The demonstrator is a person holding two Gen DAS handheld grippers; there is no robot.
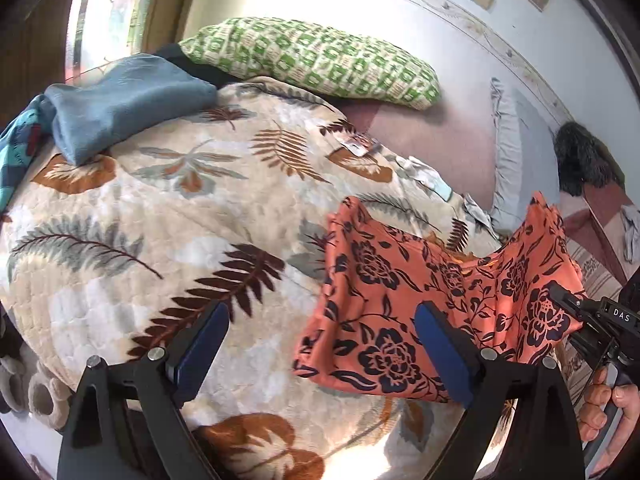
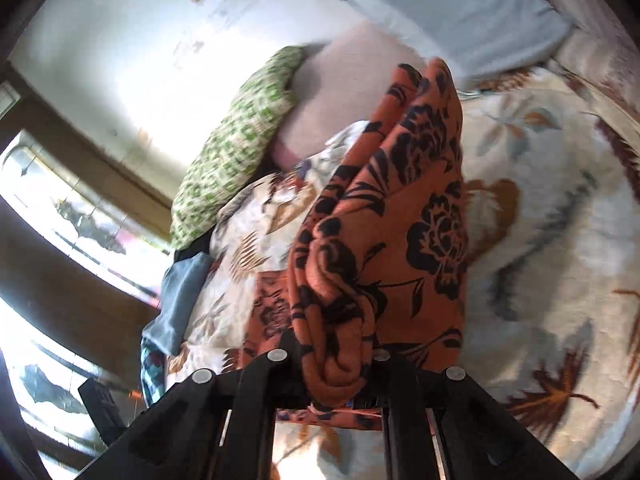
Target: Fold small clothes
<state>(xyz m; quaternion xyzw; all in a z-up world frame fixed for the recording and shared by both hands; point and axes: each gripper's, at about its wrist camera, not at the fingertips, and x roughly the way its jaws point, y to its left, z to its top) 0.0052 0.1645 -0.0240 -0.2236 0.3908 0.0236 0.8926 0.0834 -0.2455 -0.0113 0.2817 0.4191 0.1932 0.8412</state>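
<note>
An orange garment with black flowers (image 1: 384, 304) lies partly on the leaf-print blanket (image 1: 160, 208). Its right end is lifted off the bed. My right gripper (image 1: 560, 296) comes in from the right edge and is shut on that raised end, with a hand (image 1: 608, 408) on its handle. In the right wrist view the bunched orange garment (image 2: 400, 220) is pinched in the right gripper (image 2: 336, 364) and hangs over the blanket (image 2: 540, 200). My left gripper (image 1: 320, 344) stands wide open above the blanket, its blue pads (image 1: 440, 352) holding nothing. The garment's near left corner shows between its fingers.
A folded blue cloth (image 1: 120, 100) and a teal patterned cloth (image 1: 16, 160) lie at the blanket's far left. A green-checked pillow (image 1: 312, 60) and a grey pillow (image 1: 516, 148) rest by the wall. A dark furry item (image 1: 580, 160) sits far right.
</note>
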